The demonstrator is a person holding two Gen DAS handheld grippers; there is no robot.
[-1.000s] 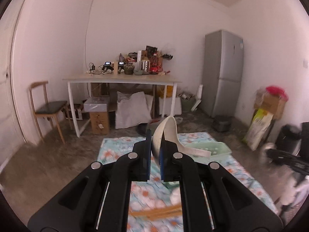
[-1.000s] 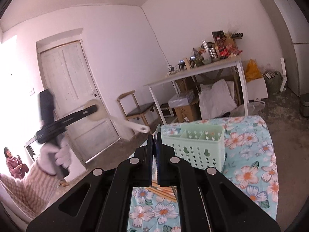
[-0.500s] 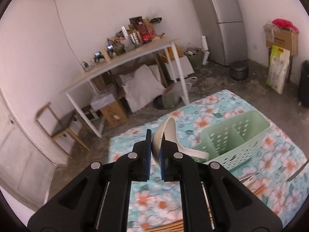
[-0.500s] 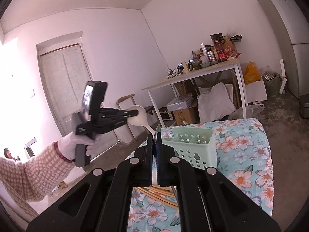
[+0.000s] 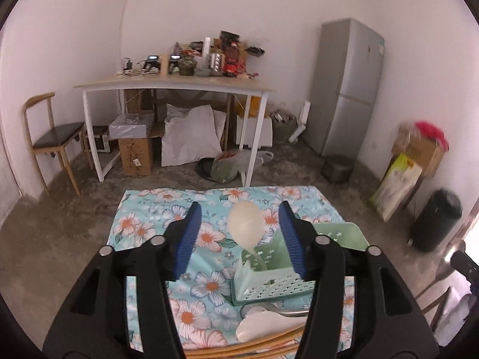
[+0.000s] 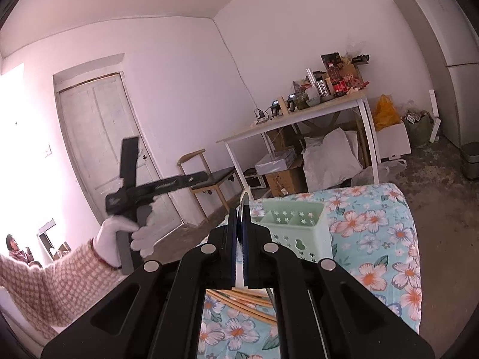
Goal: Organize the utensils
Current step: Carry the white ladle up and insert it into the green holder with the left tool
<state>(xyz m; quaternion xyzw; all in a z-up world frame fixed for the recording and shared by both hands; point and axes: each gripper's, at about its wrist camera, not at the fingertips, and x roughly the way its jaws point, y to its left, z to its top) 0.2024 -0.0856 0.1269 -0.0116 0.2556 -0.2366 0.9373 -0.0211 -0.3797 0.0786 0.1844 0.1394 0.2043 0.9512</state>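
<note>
The left tongs [image 5: 238, 233] are wide open and hold nothing. Between their blue pads [image 5: 188, 236] the white spoon [image 5: 246, 224] stands with its handle down in one slot of the green basket [image 5: 269, 281]. The spoon's round bowl sticks up above the rim. It leans a little and touches neither pad.

The basket sits on the flowered cloth [image 5: 143, 224] that covers the surface. Just in front of the basket lie another white spoon [image 5: 263, 324], a metal utensil [image 5: 284, 309] and some wooden chopsticks [image 5: 239, 348].

The right tongs [image 6: 240, 227] are closed tight on something thin and shiny. Only its narrow edge shows above the pads, so what it is cannot be told. From this side the basket [image 6: 295, 230] stands just beyond the tongs, and more chopsticks [image 6: 239, 297] lie below them.

The step looks like letting go of the spoon. To do it well, the left tongs should lift straight back and keep wide, so a pad does not bump the spoon and tip the light basket. Then the right tongs can aim their thin thing down into an empty slot.

No words or labels on the basket or the utensils can be read.
</note>
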